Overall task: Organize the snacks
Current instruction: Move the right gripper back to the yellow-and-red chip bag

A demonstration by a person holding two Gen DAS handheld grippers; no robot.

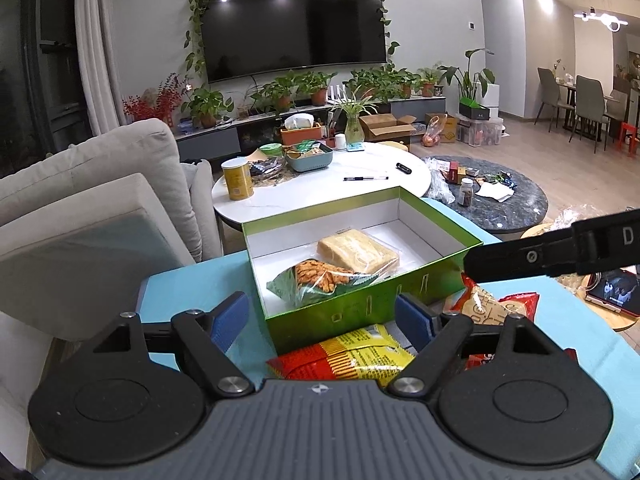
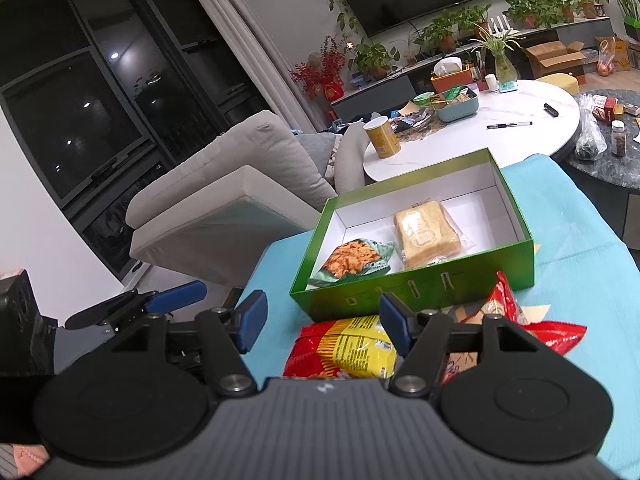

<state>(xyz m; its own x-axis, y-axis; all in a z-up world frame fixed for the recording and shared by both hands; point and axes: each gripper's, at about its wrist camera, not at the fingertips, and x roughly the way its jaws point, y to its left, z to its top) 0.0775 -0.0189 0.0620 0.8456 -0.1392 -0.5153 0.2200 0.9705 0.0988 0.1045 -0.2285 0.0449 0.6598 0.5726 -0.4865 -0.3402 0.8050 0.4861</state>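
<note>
An open green box (image 1: 436, 216) (image 2: 516, 208) sits on a blue table. Inside lie a wrapped yellow cake (image 1: 358, 251) (image 2: 426, 236) and a green bag of orange snacks (image 1: 320, 278) (image 2: 354, 260). A red and yellow snack bag (image 1: 356, 354) (image 2: 348, 350) lies in front of the box, between the open jaws of both grippers. My left gripper (image 1: 322, 322) is open and empty above it. My right gripper (image 2: 322, 322) is open and empty too. A red snack bag (image 1: 496, 306) (image 2: 520, 320) lies to the right.
A grey sofa (image 1: 92, 208) (image 2: 224, 192) stands left. Behind the box is a white round table (image 1: 360, 184) (image 2: 520, 128) with a yellow can (image 1: 237, 180) (image 2: 382, 138), a pen and a blue basket. A dark round table (image 1: 508, 200) is at right. A phone (image 1: 614, 292) lies at the right edge.
</note>
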